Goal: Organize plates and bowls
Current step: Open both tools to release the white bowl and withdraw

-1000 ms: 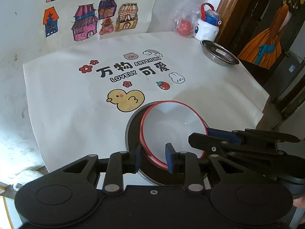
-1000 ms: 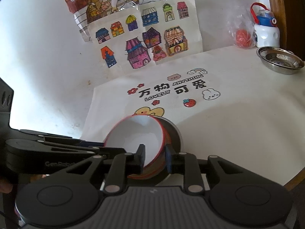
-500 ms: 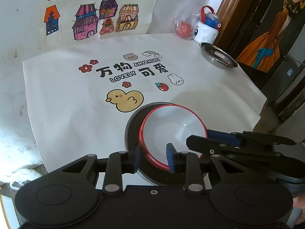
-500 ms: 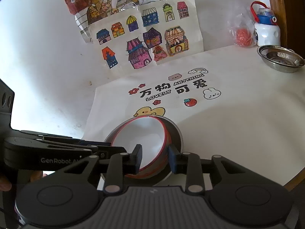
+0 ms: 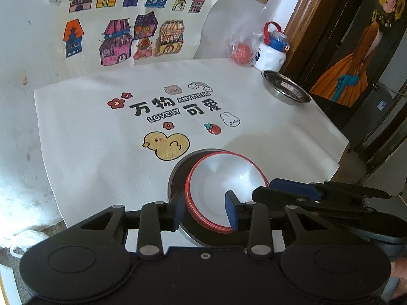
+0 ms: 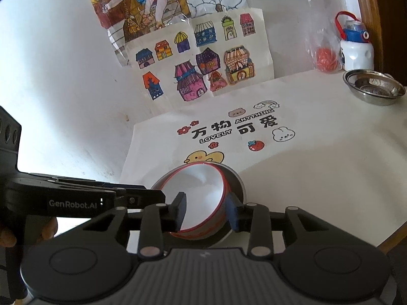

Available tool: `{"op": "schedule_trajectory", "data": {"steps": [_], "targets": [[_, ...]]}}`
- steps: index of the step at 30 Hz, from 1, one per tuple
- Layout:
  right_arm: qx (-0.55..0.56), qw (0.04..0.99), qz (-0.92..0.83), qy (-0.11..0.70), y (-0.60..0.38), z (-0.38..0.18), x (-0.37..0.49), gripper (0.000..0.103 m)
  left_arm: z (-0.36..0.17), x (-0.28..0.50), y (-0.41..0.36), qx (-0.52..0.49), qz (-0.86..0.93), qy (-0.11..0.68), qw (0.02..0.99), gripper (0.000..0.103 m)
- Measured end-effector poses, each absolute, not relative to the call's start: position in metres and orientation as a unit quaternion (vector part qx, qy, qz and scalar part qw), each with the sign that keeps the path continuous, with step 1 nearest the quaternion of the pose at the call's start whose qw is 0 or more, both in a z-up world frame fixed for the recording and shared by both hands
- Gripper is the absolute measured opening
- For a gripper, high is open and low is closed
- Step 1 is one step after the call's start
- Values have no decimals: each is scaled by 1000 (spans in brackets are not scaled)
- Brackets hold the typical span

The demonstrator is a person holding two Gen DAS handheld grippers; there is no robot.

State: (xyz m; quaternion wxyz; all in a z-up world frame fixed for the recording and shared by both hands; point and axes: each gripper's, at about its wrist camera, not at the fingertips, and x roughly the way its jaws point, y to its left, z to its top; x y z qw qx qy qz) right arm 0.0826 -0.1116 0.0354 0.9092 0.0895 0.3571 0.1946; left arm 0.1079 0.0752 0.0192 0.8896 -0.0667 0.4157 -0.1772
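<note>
Inside dark plate (image 5: 178, 178) — red-rimmed bowl (image 5: 223, 178).

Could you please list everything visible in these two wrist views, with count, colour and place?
Red-rimmed bowl: one, white inside, in the dark plate at the near edge.
Dark plate: one, grey-black, under the bowl.
Steel bowl: one, silver, far right of the table.
Water bottle: one, white with blue lid and red handle, back right corner.
Plastic bag: one, clear with something red inside, beside the bottle.
Table mat: one, white with duck and lettering, covering the table.
House drawings: one sheet, multicoloured, against the wall.
Left hand-held gripper: one, black with blue pads, open around the bowl's near rim.
Right hand-held gripper: one, black with blue pads, open around the bowl's rim.
</note>
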Motion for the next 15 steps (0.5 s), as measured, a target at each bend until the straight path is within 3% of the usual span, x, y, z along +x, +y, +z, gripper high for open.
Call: {"op": "schedule_trajectory", "data": {"steps": [8, 15], "targets": [[83, 916, 190, 343, -114, 45, 74, 55, 24, 101, 85, -80, -171, 402, 896, 47], [76, 922, 188, 330, -114, 53, 67, 67, 31, 93, 94, -88, -156, 380, 908, 62]]}}
